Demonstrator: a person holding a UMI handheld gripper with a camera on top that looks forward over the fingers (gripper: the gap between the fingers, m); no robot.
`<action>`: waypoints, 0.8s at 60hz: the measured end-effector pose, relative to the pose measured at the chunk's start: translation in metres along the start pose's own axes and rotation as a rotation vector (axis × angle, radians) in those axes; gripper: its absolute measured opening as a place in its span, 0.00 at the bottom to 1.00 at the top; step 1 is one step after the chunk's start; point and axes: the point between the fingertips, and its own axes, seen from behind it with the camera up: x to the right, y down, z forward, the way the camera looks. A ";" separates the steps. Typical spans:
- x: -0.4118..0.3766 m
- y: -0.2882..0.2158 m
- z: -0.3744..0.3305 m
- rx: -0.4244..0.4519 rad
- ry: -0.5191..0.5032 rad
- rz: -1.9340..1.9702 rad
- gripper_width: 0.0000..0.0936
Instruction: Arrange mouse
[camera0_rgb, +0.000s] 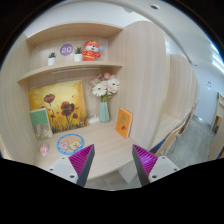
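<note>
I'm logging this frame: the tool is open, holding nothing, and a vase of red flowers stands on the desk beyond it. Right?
Not quite: the flowers are white, as the gripper view shows. The rest holds: the tool is open, holding nothing, and the vase stands on the desk beyond it.

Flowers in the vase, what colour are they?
White flowers in a teal vase, seen in the gripper view.

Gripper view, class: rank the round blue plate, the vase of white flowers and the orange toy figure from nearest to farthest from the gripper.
From the open gripper:
1. Round blue plate, on the desk just ahead of the left finger.
2. Vase of white flowers, farther back on the desk by the wall.
3. Orange toy figure, up on the top shelf.
</note>
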 end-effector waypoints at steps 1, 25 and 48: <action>0.000 0.002 0.000 -0.005 0.000 0.000 0.81; -0.165 0.188 0.036 -0.304 -0.248 -0.108 0.80; -0.377 0.225 0.116 -0.409 -0.505 -0.223 0.81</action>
